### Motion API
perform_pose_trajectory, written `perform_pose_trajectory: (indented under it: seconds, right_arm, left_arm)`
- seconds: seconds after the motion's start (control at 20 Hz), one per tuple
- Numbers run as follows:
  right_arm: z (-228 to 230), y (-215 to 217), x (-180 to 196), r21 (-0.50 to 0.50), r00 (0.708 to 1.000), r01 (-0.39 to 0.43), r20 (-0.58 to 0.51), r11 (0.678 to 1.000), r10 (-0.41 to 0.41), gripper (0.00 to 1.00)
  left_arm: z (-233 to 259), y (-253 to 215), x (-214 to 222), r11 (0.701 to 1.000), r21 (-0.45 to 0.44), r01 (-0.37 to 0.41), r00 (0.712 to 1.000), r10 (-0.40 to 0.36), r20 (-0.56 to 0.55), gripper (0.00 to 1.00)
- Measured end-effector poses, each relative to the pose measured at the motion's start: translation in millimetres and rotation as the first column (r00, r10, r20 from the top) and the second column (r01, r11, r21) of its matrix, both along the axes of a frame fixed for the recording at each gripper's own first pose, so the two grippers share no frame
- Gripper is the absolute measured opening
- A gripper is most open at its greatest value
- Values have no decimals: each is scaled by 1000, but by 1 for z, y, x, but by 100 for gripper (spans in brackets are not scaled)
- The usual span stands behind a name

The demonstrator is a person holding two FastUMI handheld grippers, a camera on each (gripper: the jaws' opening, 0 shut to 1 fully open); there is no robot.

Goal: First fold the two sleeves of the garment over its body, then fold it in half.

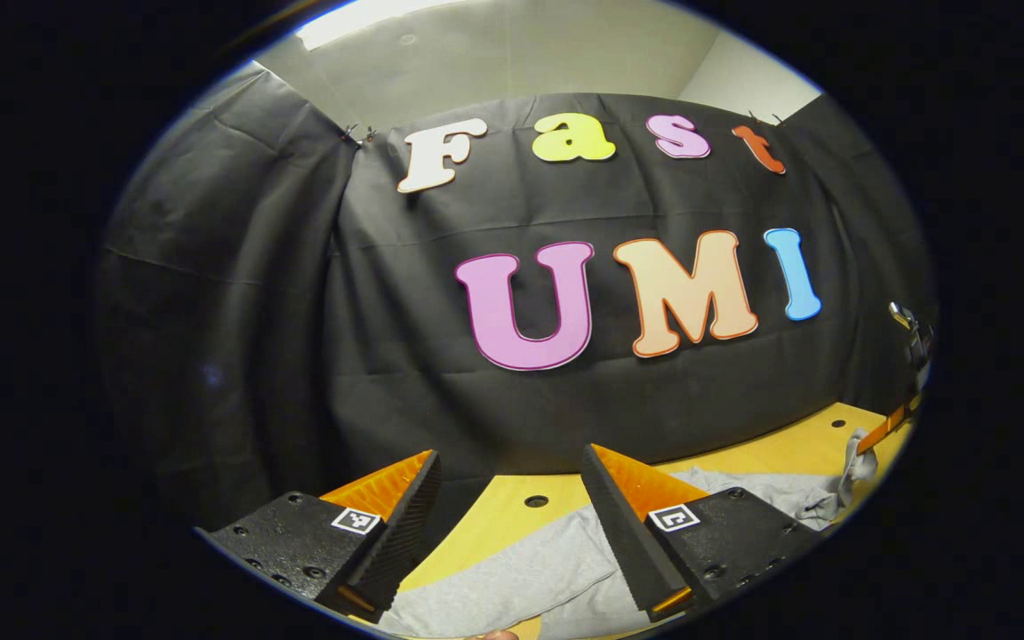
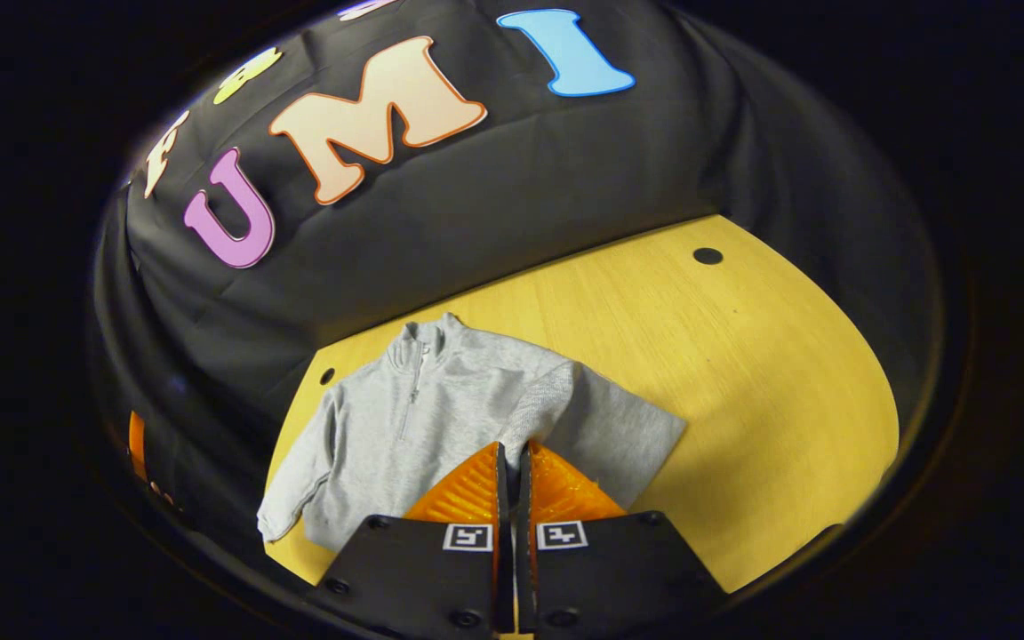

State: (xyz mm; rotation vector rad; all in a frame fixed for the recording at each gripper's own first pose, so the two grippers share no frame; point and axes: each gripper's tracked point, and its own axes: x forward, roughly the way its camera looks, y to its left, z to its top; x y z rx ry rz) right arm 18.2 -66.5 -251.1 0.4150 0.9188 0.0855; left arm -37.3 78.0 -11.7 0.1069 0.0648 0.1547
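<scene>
Pinching the right sleeve (image 2: 556,400), your right gripper (image 2: 512,462) is clenched on its fabric over the grey garment (image 2: 423,400), which lies flat on the yellow table (image 2: 743,373). Lay it straight across the chest. Your left gripper (image 1: 512,484) hangs released above the garment's edge.

The left gripper (image 1: 512,524) is hovering low with its fingers spread wide apart, nothing between them, and pointing level toward the far wall. The right gripper (image 2: 512,471) is hanging higher and tilting downward, its fingers drawn almost together; whether anything is pinched between them cannot be told. In the left gripper view, the right gripper is showing far right.
</scene>
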Motion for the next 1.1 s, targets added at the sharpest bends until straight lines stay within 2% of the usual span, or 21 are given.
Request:
perform_pose_trajectory:
  seconds: [0.1,0.2,0.7,1.1]
  right_arm:
    - [5,19,14,9,1000,-21,20,1000,21,1]
    - [8,38,24,15,998,-48,30,999,48,4]
    - [13,142,63,54,982,-181,65,982,178,4]
    - [-26,237,83,70,964,-268,21,961,267,4]
  left_arm:
    - [-2,12,-4,1000,-1,-23,1000,23,1,95]
    - [-3,24,-10,999,-5,-47,999,47,-2,95]
    - [-10,88,-40,984,-1,-176,984,176,-17,93]
    - [-24,142,-76,959,11,-283,957,283,-59,95]
